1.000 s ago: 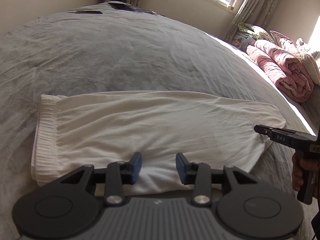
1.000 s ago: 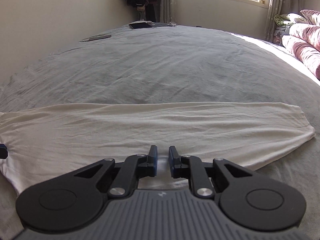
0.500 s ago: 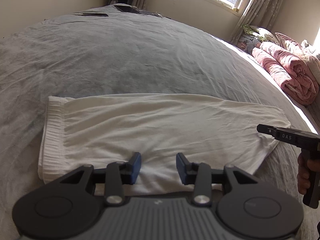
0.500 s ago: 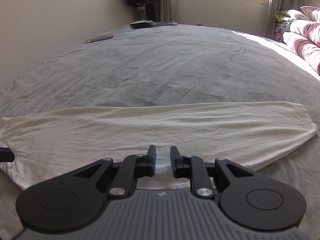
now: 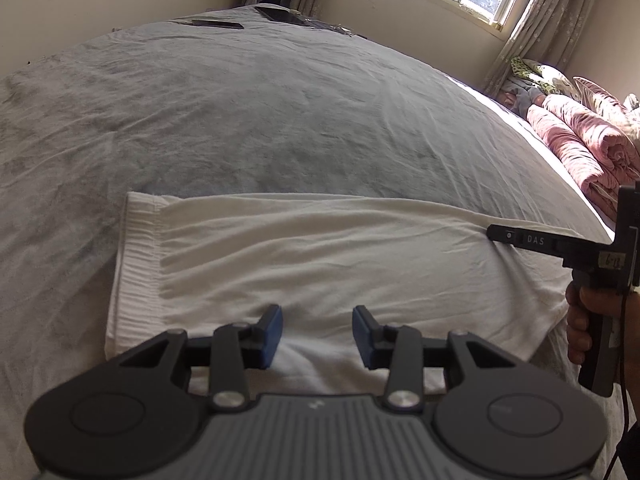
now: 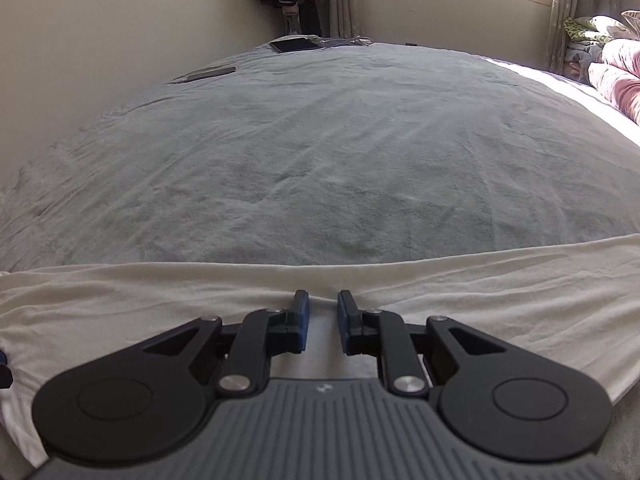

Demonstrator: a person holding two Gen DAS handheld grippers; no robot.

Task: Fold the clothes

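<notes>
A grey bedspread (image 5: 280, 120) covers the bed, and on its near part a white garment (image 5: 320, 256) is spread flat, folded to a long band. Its long axis runs left to right across both views; the ribbed waistband (image 5: 136, 264) points left and the narrower end lies to the right, near the person's hand (image 5: 580, 320).

The garment lies directly ahead of and beneath both grippers. The left gripper (image 5: 317, 334) is held over the near edge towards the waistband end, its jaws moderately apart with only cloth seen below them and nothing pinched. The right gripper (image 6: 323, 322) is set further along, its tips at the far long edge, where the cloth is puckered. Its jaws have just been closing to a narrow gap, and no cloth is clamped between them.

The right end is judged nearer the right gripper, the waistband nearer the left.
</notes>
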